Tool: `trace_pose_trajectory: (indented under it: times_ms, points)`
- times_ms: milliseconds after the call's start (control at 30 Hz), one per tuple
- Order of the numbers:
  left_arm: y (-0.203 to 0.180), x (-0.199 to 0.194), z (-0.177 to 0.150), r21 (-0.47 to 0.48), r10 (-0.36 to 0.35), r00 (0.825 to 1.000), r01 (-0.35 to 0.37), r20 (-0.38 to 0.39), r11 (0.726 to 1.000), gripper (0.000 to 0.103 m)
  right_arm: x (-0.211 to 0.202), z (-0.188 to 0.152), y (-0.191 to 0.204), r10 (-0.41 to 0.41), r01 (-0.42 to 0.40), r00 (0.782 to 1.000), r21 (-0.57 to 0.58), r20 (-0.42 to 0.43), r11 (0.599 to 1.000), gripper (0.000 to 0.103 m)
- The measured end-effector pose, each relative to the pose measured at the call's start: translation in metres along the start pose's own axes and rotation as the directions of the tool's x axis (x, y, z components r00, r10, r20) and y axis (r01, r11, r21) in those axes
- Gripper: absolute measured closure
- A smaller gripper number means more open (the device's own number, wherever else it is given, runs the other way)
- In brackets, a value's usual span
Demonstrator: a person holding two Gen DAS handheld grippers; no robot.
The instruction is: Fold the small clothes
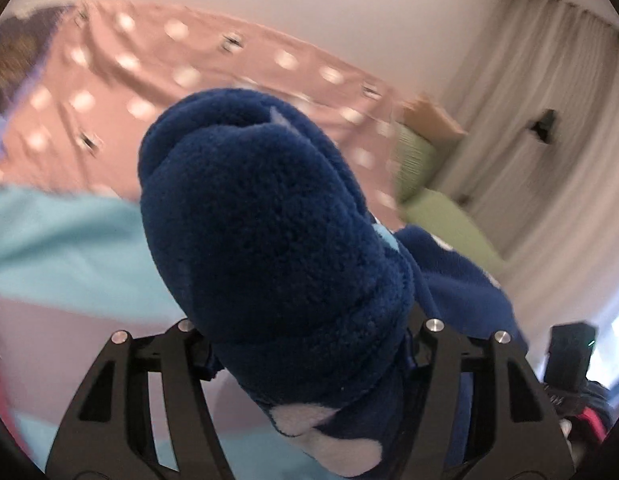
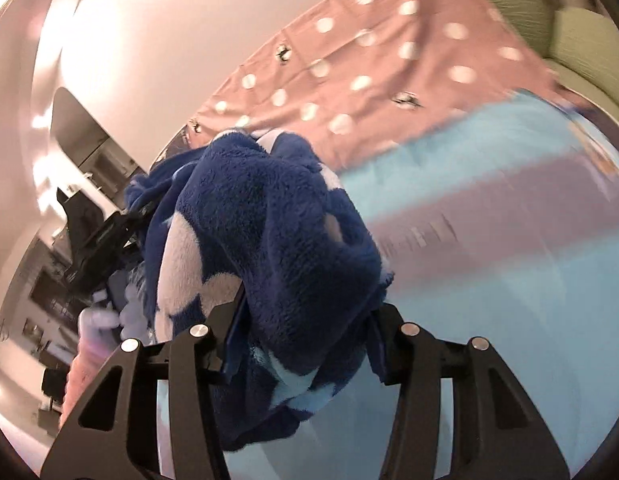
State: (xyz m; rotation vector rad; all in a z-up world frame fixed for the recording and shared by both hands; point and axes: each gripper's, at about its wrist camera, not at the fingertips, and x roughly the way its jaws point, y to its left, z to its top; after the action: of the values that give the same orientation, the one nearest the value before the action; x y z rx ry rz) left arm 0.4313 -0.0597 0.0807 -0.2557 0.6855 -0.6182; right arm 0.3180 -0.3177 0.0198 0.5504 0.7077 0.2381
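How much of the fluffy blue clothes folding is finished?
Nothing looks folded yet. The blue fleece garment is bunched up and held off the bed, clamped by both the left gripper and the right gripper. No folded clothes show anywhere on the pink dotted sheet. Still left: spread it flat and fold it.

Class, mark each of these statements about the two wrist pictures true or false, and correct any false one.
1. Both claws grip the same navy fleece garment. True.
2. The left claw is open and empty. False: it is shut on the fleece.
3. The pink sheet has white dots. True.
4. The fleece in the right claw is plain navy. False: it has white and pale blue patches.
5. A green cushion lies beyond the pink sheet. True.
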Motion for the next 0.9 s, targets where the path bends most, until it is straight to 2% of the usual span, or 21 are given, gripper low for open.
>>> trace_pose_trajectory:
  times_ms: [33, 67, 167, 233, 267, 300, 333, 367, 400, 433, 467, 533, 567, 600, 667, 700, 733, 800, 833, 867, 900]
  points:
    - [0.01, 0.01, 0.016, 0.003, 0.052, 0.999, -0.052, 0.014, 0.999, 0.039, 0.013, 0.013, -0.004, 0.003, -0.003, 1.0, 0.0, -0.007, 1.0, 0.052]
    - [0.02, 0.019, 0.028, 0.005, 0.095, 0.995, -0.095, 0.023, 0.995, 0.038, 0.046, 0.032, -0.004, 0.004, -0.004, 1.0, 0.002, -0.015, 1.0, 0.052]
    - [0.055, 0.041, 0.044, -0.007, 0.193, 0.98, -0.193, 0.041, 0.981, 0.037, 0.109, 0.059, -0.011, 0.0, 0.0, 0.999, 0.009, -0.034, 1.0, 0.052]
    - [0.083, 0.065, 0.038, -0.022, 0.274, 0.961, -0.273, 0.028, 0.962, 0.032, 0.152, 0.061, -0.02, -0.044, 0.044, 0.996, -0.003, -0.075, 0.999, 0.052]
    - [0.099, 0.082, 0.029, -0.031, 0.331, 0.944, -0.331, 0.0, 0.943, 0.026, 0.172, 0.058, -0.028, -0.106, 0.105, 0.99, -0.01, -0.098, 0.994, 0.048]
    - [0.117, 0.098, 0.016, -0.036, 0.397, 0.916, -0.399, -0.052, 0.916, 0.024, 0.194, 0.05, -0.038, -0.23, 0.229, 0.964, -0.026, -0.133, 0.973, 0.046]
    - [0.132, 0.111, 0.004, -0.041, 0.452, 0.886, -0.458, -0.1, 0.888, 0.023, 0.21, 0.038, -0.047, -0.344, 0.341, 0.924, -0.047, -0.166, 0.939, 0.046]
    - [0.144, 0.121, -0.011, -0.046, 0.491, 0.86, -0.501, -0.14, 0.864, 0.023, 0.215, 0.026, -0.052, -0.387, 0.382, 0.903, -0.063, -0.186, 0.922, 0.046]
    - [0.154, 0.127, -0.028, -0.052, 0.503, 0.848, -0.517, -0.171, 0.854, 0.024, 0.22, 0.012, -0.058, -0.408, 0.399, 0.889, -0.088, -0.206, 0.913, 0.046]
    - [0.161, 0.128, -0.045, -0.048, 0.497, 0.847, -0.513, -0.186, 0.857, 0.025, 0.216, 0.002, -0.057, -0.408, 0.392, 0.892, -0.116, -0.196, 0.913, 0.046]
    - [0.164, 0.122, -0.053, -0.045, 0.488, 0.86, -0.499, -0.151, 0.865, 0.024, 0.199, -0.007, -0.049, -0.4, 0.379, 0.906, -0.154, -0.14, 0.912, 0.046]
    - [0.165, 0.101, -0.06, -0.048, 0.443, 0.891, -0.449, -0.096, 0.892, 0.022, 0.171, -0.015, -0.039, -0.362, 0.344, 0.926, -0.159, -0.106, 0.926, 0.046]
    - [0.164, 0.094, -0.061, -0.035, 0.44, 0.893, -0.444, -0.094, 0.895, 0.019, 0.147, -0.023, -0.03, -0.342, 0.326, 0.937, -0.174, -0.073, 0.929, 0.046]
    - [0.158, 0.084, -0.066, -0.01, 0.438, 0.894, -0.441, -0.092, 0.898, 0.017, 0.131, -0.029, -0.022, -0.337, 0.321, 0.941, -0.201, -0.046, 0.925, 0.046]
    - [0.134, 0.056, -0.074, 0.07, 0.403, 0.913, -0.4, -0.054, 0.914, 0.012, 0.1, -0.045, 0.004, -0.343, 0.338, 0.939, -0.272, 0.03, 0.901, 0.043]
    - [0.128, 0.046, -0.077, 0.092, 0.388, 0.921, -0.384, -0.04, 0.919, 0.007, 0.075, -0.058, 0.021, -0.343, 0.351, 0.936, -0.308, 0.083, 0.884, 0.039]
    - [0.11, 0.026, -0.087, 0.12, 0.362, 0.932, -0.357, -0.018, 0.926, 0.005, 0.052, -0.071, 0.037, -0.341, 0.365, 0.931, -0.326, 0.133, 0.872, 0.036]
    - [0.084, -0.006, -0.101, 0.152, 0.309, 0.951, -0.308, 0.013, 0.939, 0.002, 0.006, -0.096, 0.063, -0.327, 0.391, 0.916, -0.334, 0.232, 0.858, 0.015]
    - [0.068, -0.025, -0.113, 0.166, 0.294, 0.955, -0.296, 0.033, 0.941, 0.002, -0.016, -0.111, 0.075, -0.324, 0.412, 0.9, -0.324, 0.292, 0.852, 0.009]
    - [0.055, -0.04, -0.123, 0.172, 0.289, 0.956, -0.292, 0.039, 0.941, 0.002, -0.04, -0.129, 0.086, -0.329, 0.45, 0.865, -0.296, 0.378, 0.842, 0.001]
    - [0.044, -0.052, -0.132, 0.172, 0.29, 0.957, -0.291, 0.033, 0.941, 0.002, -0.056, -0.145, 0.094, -0.338, 0.485, 0.825, -0.263, 0.453, 0.834, 0.001]
